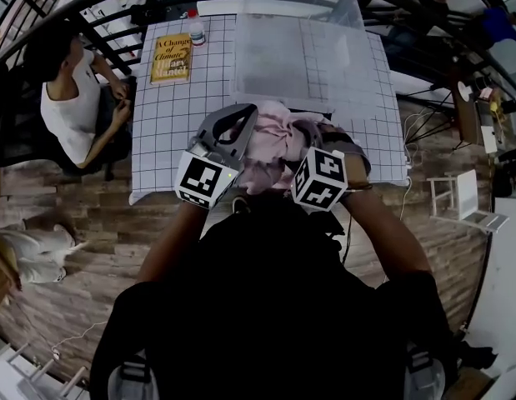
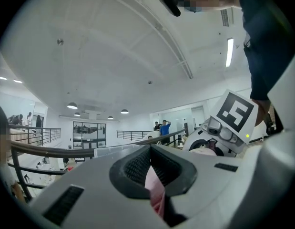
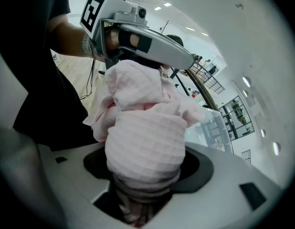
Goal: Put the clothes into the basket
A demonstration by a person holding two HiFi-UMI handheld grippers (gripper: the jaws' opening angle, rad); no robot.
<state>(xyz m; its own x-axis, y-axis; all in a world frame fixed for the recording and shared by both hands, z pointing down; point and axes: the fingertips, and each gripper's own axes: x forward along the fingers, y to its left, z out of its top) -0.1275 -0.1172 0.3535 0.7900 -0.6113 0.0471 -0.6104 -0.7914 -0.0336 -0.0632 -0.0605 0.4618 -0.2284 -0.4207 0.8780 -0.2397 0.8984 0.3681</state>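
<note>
A crumpled pink garment (image 1: 278, 144) hangs between both grippers above the near edge of the gridded table (image 1: 170, 123). My left gripper (image 1: 246, 120) is shut on a thin fold of the pink cloth (image 2: 156, 191), its jaws pointing up and away. My right gripper (image 1: 314, 152) is shut on a thick bunch of the garment (image 3: 145, 142), which bulges out of its jaws. The left gripper (image 3: 147, 42) shows above the cloth in the right gripper view. The clear plastic basket (image 1: 241, 77) stands on the table just beyond the garment; I see nothing inside it.
A yellow book (image 1: 170, 57) and a small bottle (image 1: 195, 27) lie at the table's far left. A person in a white shirt (image 1: 70, 98) sits at the table's left side. Black railings run behind the table. A white stool (image 1: 462, 198) stands to the right.
</note>
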